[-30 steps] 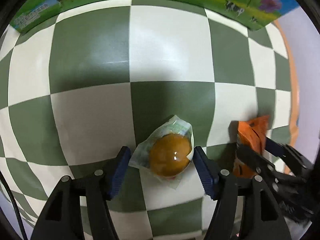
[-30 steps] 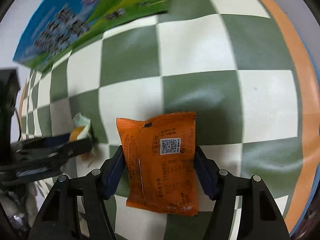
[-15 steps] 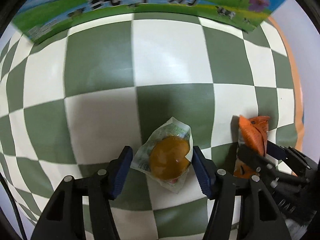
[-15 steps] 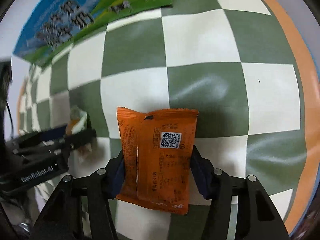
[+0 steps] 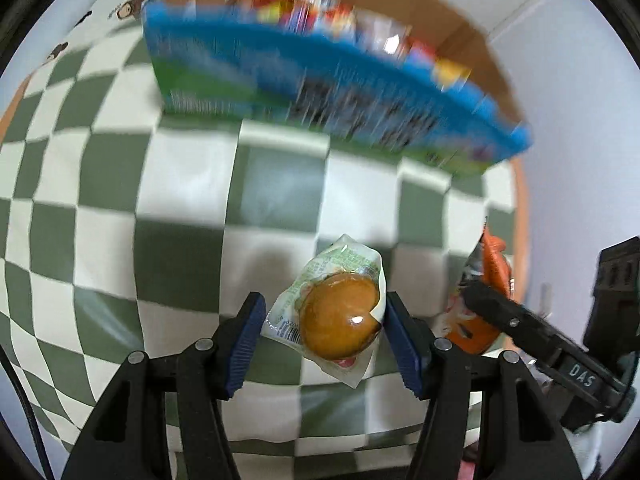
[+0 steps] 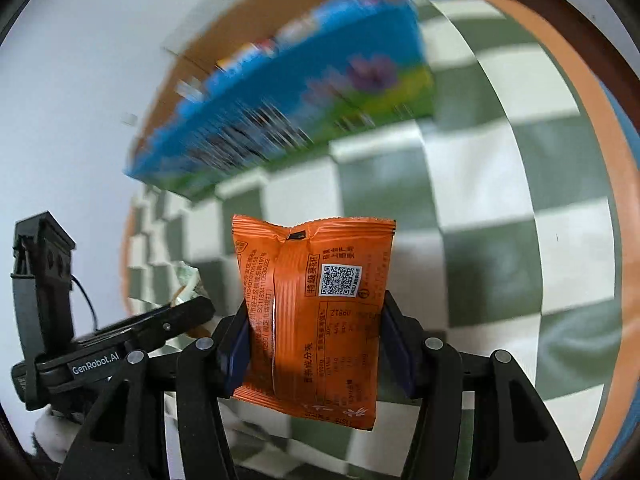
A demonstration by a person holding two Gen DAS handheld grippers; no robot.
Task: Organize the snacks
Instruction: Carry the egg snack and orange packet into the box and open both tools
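Above the checkered cloth [image 5: 168, 208], left gripper [image 5: 324, 330] clamps the clear-wrapped bun [image 5: 340, 316]; right gripper [image 6: 316, 344] clamps the orange packet [image 6: 316, 312]; both items hang clear of the surface; step judged: carry; next move calls for release over the open snack box [image 5: 320, 92] beyond

Bun pack [image 5: 338, 312] is held between pads of left gripper [image 5: 324, 338], above cloth [image 5: 120, 184]. Pouch [image 6: 314, 316] is held upright between pads of right gripper [image 6: 316, 346], also above cloth. In left view, right gripper w/ pouch is seen just right of bun pack; in right view, left gripper is seen at lower left. Box [image 5: 328, 92] is set on cloth beyond both, w/ snacks [image 5: 320, 12] inside.
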